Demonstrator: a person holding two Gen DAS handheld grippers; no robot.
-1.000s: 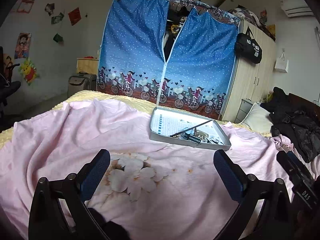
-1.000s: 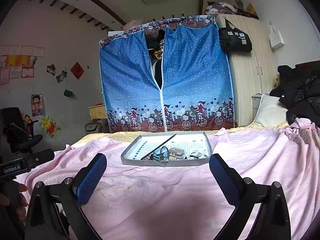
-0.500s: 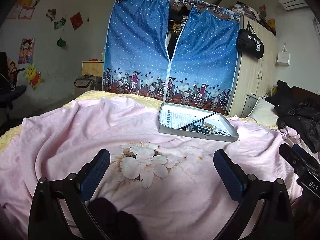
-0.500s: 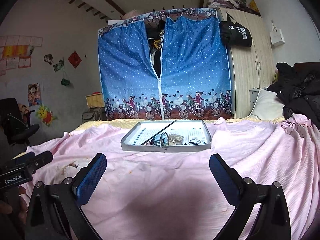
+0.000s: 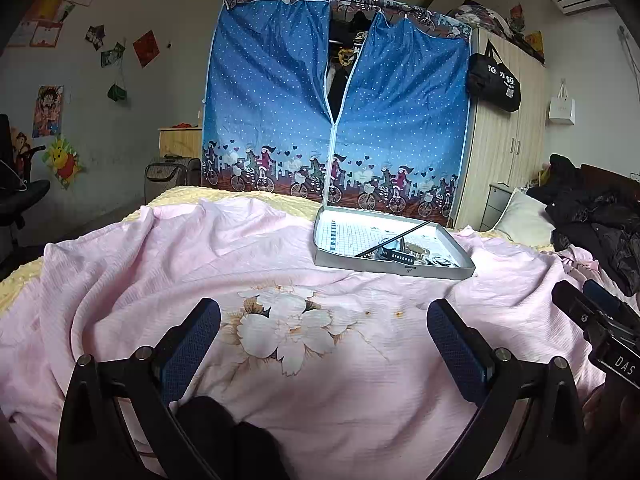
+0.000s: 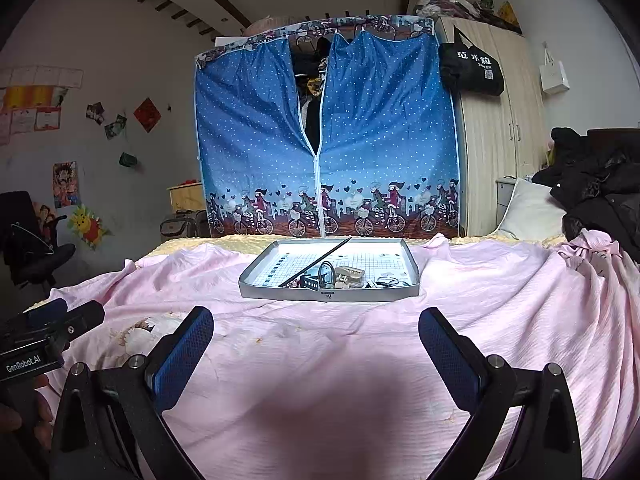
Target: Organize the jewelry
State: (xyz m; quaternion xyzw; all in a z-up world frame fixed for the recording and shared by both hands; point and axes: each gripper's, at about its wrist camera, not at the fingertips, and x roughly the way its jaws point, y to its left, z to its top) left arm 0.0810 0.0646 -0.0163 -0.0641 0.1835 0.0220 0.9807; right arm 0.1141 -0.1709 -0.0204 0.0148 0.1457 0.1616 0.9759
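A shallow grey tray (image 5: 394,270) (image 6: 328,292) lies on the pink bedspread, far ahead of both grippers. Inside it are a thin black stick (image 6: 316,263), a beige clip (image 6: 351,274), a dark comb-like piece (image 6: 310,282) and small metal jewelry (image 6: 386,280). My left gripper (image 5: 324,332) hovers open over the white flower print, with nothing between its fingers. Facing the tray's front wall, my right gripper (image 6: 316,334) is open and empty too. Each gripper shows at the edge of the other's view.
The pink bedspread (image 6: 328,380) covers a bed with a yellow blanket (image 5: 240,196) at its far edge. A blue fabric wardrobe (image 6: 324,140) stands behind, a wooden cupboard (image 6: 500,128) beside it. Black coats (image 5: 592,216) and a pillow (image 6: 528,208) lie at the right.
Both grippers have tilted and drawn back a little, so the tray sits slightly farther and higher in each view. Both stayed open and empty.
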